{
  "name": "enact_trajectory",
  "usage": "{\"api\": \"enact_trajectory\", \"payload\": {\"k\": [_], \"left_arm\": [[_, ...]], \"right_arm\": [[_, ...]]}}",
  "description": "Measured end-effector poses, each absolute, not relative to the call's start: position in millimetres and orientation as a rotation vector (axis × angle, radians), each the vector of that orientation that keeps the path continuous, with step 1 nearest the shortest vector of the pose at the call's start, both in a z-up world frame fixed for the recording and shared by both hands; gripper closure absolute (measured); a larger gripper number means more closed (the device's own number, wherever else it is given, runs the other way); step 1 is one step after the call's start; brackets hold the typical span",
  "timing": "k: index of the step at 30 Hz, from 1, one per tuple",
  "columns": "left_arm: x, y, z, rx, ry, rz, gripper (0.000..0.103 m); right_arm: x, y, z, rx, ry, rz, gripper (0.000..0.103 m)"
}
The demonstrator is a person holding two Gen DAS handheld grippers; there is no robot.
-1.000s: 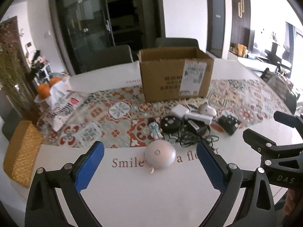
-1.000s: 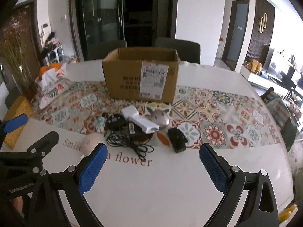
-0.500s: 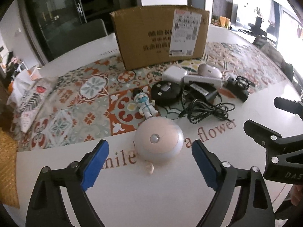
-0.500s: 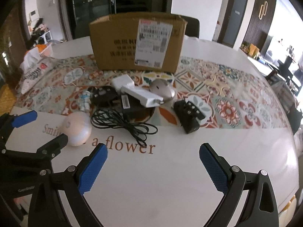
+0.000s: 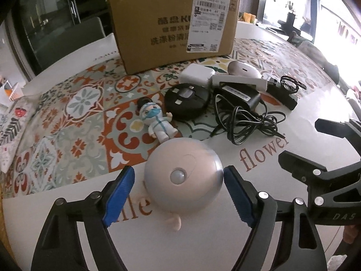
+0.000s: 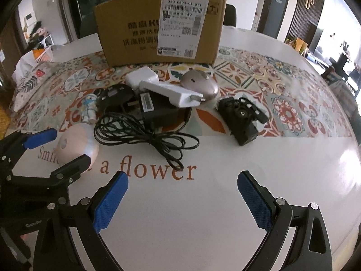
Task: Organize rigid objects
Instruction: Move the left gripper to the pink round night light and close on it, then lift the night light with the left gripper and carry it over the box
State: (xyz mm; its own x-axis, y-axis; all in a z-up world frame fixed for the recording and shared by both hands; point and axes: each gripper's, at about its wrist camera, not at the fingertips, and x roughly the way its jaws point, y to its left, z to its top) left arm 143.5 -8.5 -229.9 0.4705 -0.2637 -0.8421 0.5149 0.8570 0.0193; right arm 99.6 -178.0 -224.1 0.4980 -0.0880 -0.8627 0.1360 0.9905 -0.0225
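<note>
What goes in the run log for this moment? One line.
left tongs: open, straddling dome light | right tongs: open, empty, over table | box: behind clutter

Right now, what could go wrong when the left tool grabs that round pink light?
1. The round pink light is smooth and domed. The left tool touches it on one side only, with a gap on the other, so it may squirt out.
2. The little masked doll stands right behind it and could be knocked over.
3. The tangled black cable lies close and might snag on the way to the cardboard box.
</note>
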Motion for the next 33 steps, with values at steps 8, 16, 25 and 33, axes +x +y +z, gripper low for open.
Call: {"api": "enact_trajectory", "payload": {"k": [8,16,25,33], "left_arm": [[151,-15,-240,0.293,0.969,-0.492,0.028],[151,-13,-239,0.275,0.970,-0.471,0.029],[136,-18,-209,0.282,0.919,-0.407,0.029],[133,-50,-182,0.258,0.866,-0.358,0.029]], "right_arm": [[103,-183,-231,0.046,1.047,-0.160,0.005],[106,-186,-233,0.057,1.046,-0.150,0.005],[106,-193,-219,0.051,1.010,-0.125,0.005],[107,-226,-202,0.031,0.936,-0.110,0.005]]}}
